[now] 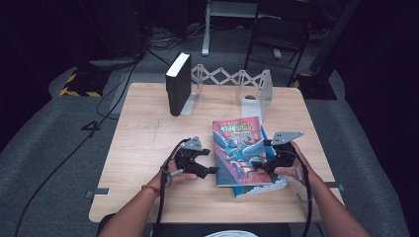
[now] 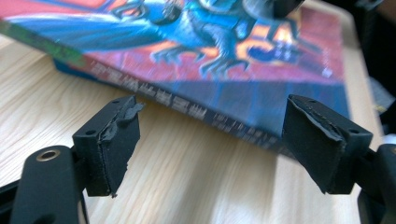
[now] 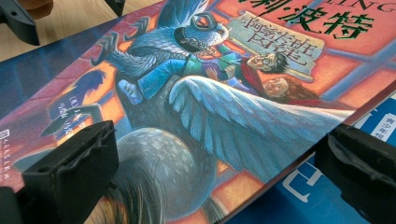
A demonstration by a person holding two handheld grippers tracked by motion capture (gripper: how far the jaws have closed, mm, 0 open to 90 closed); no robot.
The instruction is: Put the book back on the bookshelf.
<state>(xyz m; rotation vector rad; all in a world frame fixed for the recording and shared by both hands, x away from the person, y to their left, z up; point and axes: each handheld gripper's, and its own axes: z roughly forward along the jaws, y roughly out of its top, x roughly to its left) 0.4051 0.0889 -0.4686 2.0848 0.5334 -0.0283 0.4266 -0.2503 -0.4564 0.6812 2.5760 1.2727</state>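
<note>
Two books lie stacked between the claws, the red illustrated book point(image 1: 240, 150) covering the blue book point(image 1: 267, 186) so that just its edge and corner peek out beneath. From above both claws' fingers are too small to read, but the left gripper point(image 2: 210, 140) view shows its jaws spread wide, empty, with the red book's spine just beyond them. The right gripper point(image 3: 219, 172) view shows its jaws spread too, one over the red cover, the other over the blue; whether they touch is unclear.

Light wooden table point(image 1: 143, 148), grey carpet floor point(image 1: 44, 143), dark room, floor cables point(image 1: 106, 98)
</note>
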